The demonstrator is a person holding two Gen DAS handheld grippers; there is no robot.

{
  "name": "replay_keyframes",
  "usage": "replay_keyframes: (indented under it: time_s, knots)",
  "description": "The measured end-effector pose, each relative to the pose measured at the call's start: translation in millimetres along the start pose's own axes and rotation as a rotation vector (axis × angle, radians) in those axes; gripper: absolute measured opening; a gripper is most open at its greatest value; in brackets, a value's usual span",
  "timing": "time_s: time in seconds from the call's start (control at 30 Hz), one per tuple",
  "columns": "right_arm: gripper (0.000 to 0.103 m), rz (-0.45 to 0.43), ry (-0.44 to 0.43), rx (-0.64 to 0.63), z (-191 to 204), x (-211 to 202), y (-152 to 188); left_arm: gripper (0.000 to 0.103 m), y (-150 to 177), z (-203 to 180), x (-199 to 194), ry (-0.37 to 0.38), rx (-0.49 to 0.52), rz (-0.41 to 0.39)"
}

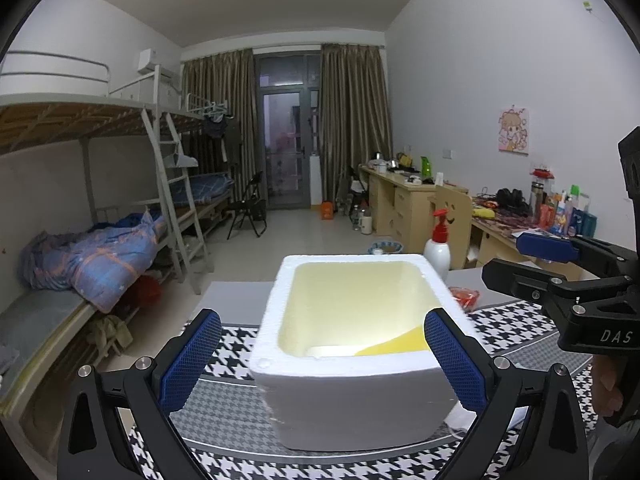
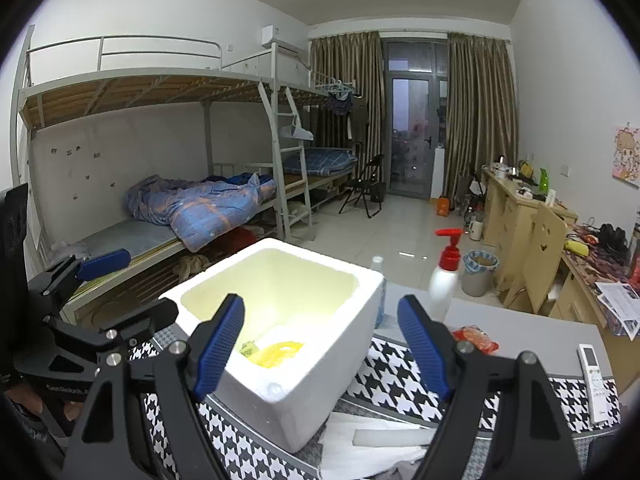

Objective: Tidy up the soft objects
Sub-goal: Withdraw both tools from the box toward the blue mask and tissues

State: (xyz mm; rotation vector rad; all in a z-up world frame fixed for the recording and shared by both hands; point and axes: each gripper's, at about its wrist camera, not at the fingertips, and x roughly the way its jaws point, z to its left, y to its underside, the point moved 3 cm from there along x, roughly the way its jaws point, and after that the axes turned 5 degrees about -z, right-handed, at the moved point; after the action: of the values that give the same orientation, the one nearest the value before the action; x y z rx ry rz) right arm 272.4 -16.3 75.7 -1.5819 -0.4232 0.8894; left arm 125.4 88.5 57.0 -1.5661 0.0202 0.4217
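So we've got both tongs hanging open and empty over the tabletop [image 2: 520, 328], nothing between the pads on either side. The left tongs [image 1: 320, 364] sit near the foam box [image 1: 360, 408], framing its near wall without touching as far as we can tell; the right tongs [image 2: 320, 344] are just right of them.

The soft stuff we can spot: something yellow [image 2: 276, 354] lying in the box bottom, and a red packet [image 2: 476, 338] on the tabletop just right of the box. White sheets [image 2: 360, 436] lie loose at the near edge.

What worries us: that box looks really light, so a nudge from either tong could shove it around or tip it. The pump bottle [image 2: 444, 280] stands right behind the packet, so reaching too far could knock it over. And a squishy packet may slip out of a shallow pinch.
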Motion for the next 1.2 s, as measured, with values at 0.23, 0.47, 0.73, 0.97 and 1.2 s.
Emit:
replay_keyframes:
  time_s: [0.23,0.47,0.73,0.97,1.2]
  knots:
    - [0.083,-0.023,0.027,0.020,-12,-13,3,0.102,-3,-13,-3,0.045,0.006,-0.006]
    - [0.083,-0.042,0.052,0.041,-23,-24,6,0.102,-7,-23,-4,0.076,0.016,-0.016]
    - [0.083,-0.051,0.092,0.053,-37,-39,12,0.102,-9,-41,-4,0.114,0.010,-0.022]
    - [0.083,-0.060,0.136,0.078,-51,-55,18,0.102,-10,-55,-5,0.146,0.013,-0.027]
    - [0.083,-0.072,0.165,0.116,-70,-72,26,0.102,-9,-71,-8,0.184,0.024,-0.033]
